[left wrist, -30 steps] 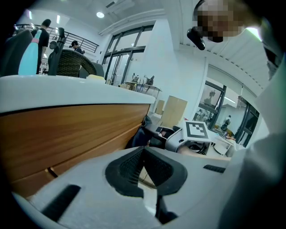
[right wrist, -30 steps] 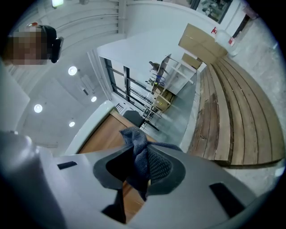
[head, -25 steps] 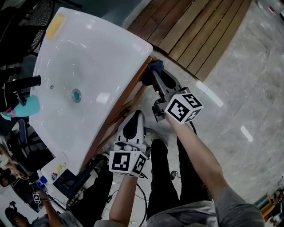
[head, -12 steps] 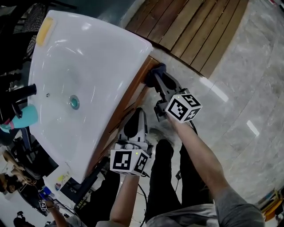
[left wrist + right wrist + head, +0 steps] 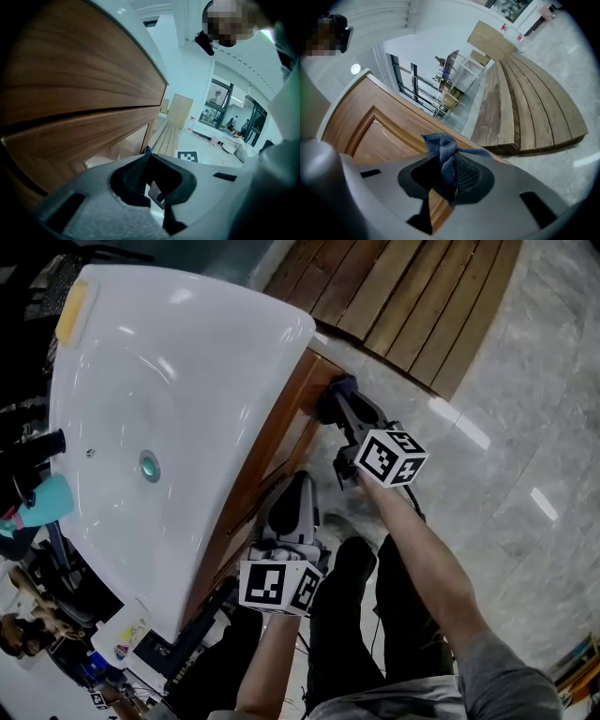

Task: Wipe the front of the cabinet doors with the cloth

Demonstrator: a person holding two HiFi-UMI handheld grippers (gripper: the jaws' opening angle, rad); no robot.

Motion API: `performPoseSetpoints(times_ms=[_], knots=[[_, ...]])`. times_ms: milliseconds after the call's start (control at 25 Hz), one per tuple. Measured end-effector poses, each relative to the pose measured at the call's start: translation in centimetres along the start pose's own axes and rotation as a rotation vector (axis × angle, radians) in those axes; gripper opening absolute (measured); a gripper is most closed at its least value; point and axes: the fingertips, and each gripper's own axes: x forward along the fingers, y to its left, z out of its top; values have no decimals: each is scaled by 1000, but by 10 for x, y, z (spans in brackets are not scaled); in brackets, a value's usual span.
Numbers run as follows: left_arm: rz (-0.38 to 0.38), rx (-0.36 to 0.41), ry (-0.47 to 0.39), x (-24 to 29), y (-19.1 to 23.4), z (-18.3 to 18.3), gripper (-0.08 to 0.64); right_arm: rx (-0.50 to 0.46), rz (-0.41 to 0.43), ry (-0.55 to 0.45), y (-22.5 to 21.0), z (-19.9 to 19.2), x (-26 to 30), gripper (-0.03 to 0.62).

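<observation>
Because the cloth (image 5: 444,157) is soft and light, it is pinched at a bunched part by the closed right gripper (image 5: 447,180), against the cabinet door (image 5: 386,140); the left gripper (image 5: 150,183) is shut, empty.

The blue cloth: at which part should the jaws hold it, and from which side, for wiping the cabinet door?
Grip the cloth at its bunched middle, coming from the room side, away from the cabinet door. The right gripper holds it so: jaws shut on the gathered folds, a soft wad sticking out past the tips toward the wood.
</observation>
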Motion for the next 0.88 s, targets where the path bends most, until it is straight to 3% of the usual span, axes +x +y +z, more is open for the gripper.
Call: performPoseSetpoints(times_ms=[600,880], knots=[[7,3,-3,-3,2,-17,8,51,-56,22,-34,-17,8,81],[13,-5,-15,-14,-4,-10,8,45,-49,38,-21,-13,-9,81]])
